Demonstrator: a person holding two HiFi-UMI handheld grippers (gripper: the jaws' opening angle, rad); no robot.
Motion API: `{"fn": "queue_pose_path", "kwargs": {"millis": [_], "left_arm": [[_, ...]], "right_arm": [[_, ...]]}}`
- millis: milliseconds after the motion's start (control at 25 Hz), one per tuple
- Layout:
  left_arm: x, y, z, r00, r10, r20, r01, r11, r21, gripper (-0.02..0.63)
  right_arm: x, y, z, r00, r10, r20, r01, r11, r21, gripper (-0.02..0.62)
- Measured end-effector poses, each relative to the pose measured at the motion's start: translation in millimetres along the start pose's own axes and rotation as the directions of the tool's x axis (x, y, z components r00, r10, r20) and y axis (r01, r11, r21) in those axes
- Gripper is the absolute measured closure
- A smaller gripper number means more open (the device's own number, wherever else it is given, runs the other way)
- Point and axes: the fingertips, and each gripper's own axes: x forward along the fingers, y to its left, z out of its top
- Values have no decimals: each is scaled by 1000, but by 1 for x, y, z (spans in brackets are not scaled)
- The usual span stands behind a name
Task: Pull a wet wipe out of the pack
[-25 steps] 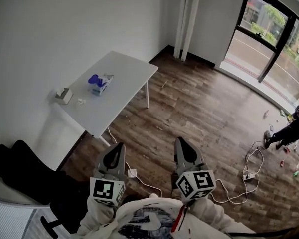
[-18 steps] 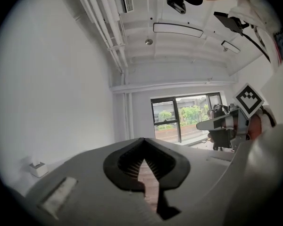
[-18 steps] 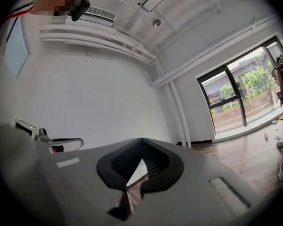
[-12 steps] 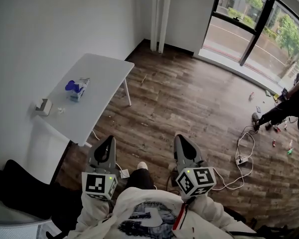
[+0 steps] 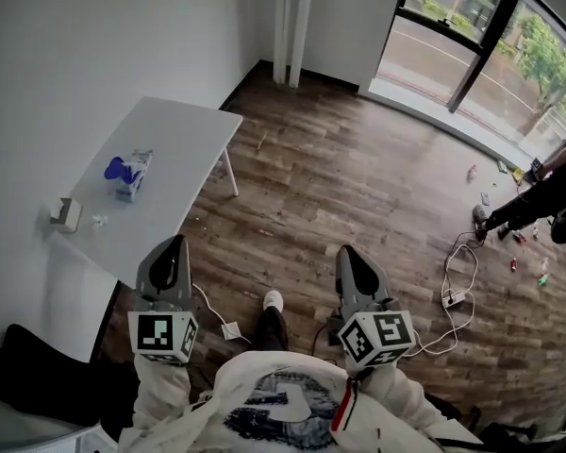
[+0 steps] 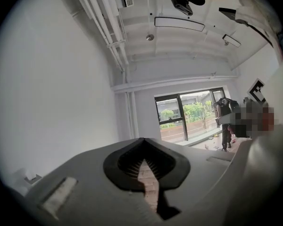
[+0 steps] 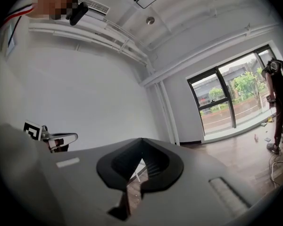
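Wet wipe pack point(image 5: 132, 172) sits on table point(image 5: 184, 125): light, soft, likely slippery; pinch wipe at its opening; left gripper point(image 5: 173, 245), right gripper point(image 5: 351, 255) pressed together, empty.

The table point(image 5: 184, 149) is smooth matt white, the floor point(image 5: 358, 187) dark grained wood planks.
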Motion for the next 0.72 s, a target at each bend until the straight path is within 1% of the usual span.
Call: {"fn": "queue_pose_path", "kwargs": {"millis": [240, 520, 600, 720], "left_arm": [[56, 11, -12, 999, -42, -24, 42, 999, -25, 604], [138, 21, -4, 994, -110, 1, 110, 994, -23, 604], [154, 29, -4, 993, -115, 7, 115, 993, -25, 604], [177, 49, -9, 995, -100, 21, 101, 994, -40, 604]], "right_arm": [[58, -10, 3, 1000, -16, -21, 16, 1000, 5, 592], [135, -17, 24, 1000, -26, -15, 26, 1000, 5, 592], [153, -16, 32, 1000, -25, -12, 25, 1000, -16, 592], [185, -10, 39, 1000, -12, -19, 12, 999, -44, 592]]}}
